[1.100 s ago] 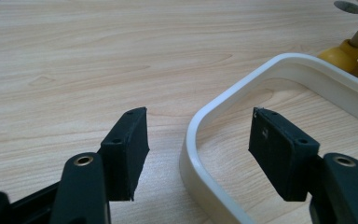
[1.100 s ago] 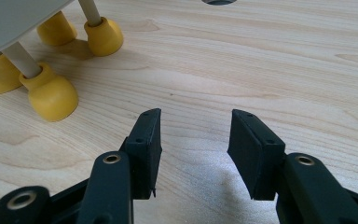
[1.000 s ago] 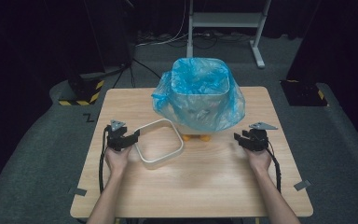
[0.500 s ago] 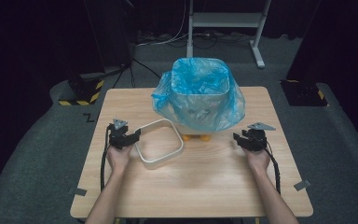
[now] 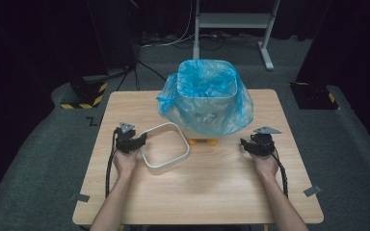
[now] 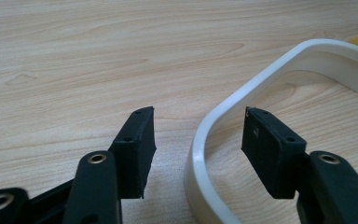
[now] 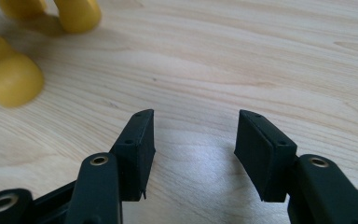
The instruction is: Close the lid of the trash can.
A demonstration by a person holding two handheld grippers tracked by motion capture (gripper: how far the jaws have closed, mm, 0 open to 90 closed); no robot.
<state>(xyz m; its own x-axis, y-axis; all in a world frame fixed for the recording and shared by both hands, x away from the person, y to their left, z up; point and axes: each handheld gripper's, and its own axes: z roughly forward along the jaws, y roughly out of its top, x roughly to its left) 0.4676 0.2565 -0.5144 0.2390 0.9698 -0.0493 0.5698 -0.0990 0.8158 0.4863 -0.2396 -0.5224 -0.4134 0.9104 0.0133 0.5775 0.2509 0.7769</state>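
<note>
I run both grippers from a remote station. The work in hand is the white ring (image 5: 165,147), a rounded-square plastic band lying flat on the table (image 5: 212,192), just left of the bin (image 5: 207,103) with its blue liner bag (image 5: 231,113).

Left gripper (image 5: 142,140): the jaws straddle the ring's near-left wall, one pad outside it and one inside. They have just been closing, yet in the left gripper view a gap remains between each pad and the wall (image 6: 214,140), so nothing is gripped yet. Right gripper (image 5: 244,143): the jaws have just been opening; they stand partly spread over bare wood and hold nothing.

Procedure for a sound grip, as I judge it:
1. Centre the wall between the pads before closing, so that neither pad pushes the ring sideways.
2. Seat the pads low on the wall, not on its top edge, which could slip out.
3. Close until both pads bear flat, then lift level.
4. Keep the right gripper clear of the liner bag until it is needed.

Count: one ring; one bin; one liner bag; two grippers; two yellow feet (image 5: 203,142) under the bin in the high view, three yellow pieces (image 7: 9,77) in the right gripper view.
</note>
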